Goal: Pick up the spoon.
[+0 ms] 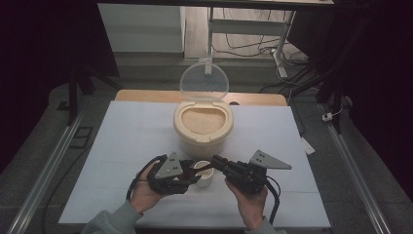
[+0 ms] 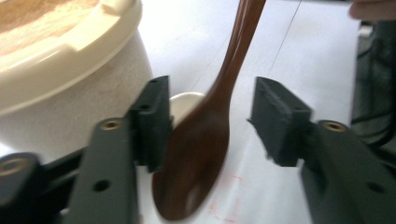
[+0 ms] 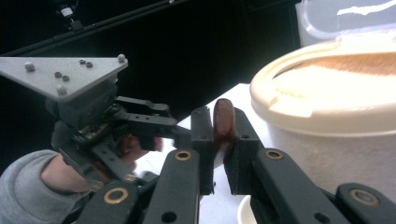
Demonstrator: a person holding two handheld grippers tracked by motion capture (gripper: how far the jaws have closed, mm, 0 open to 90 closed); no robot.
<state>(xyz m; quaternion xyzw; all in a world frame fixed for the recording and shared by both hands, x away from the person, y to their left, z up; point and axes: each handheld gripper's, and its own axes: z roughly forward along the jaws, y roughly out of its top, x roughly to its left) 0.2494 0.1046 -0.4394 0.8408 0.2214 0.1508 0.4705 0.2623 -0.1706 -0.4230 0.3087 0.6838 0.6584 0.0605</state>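
From the high view the brown spoon (image 1: 204,169) is hard to make out: a thin dark line between the two tongs, over the small white cup (image 1: 202,174) just in front of the cream rice container (image 1: 203,127) on the white-covered desk (image 1: 122,146). The left tongs (image 1: 191,178) and right tongs (image 1: 214,160) blur into one dark mass there, so their jaws cannot be read. The right gripper view settles it: the right tongs (image 3: 219,135) are clamped on the spoon's handle end (image 3: 224,119), with the cup cut off at the bottom edge. The left gripper view shows the left tongs (image 2: 210,121) standing apart, the spoon bowl (image 2: 196,158) hanging between them, close against one jaw; contact there is uncertain.
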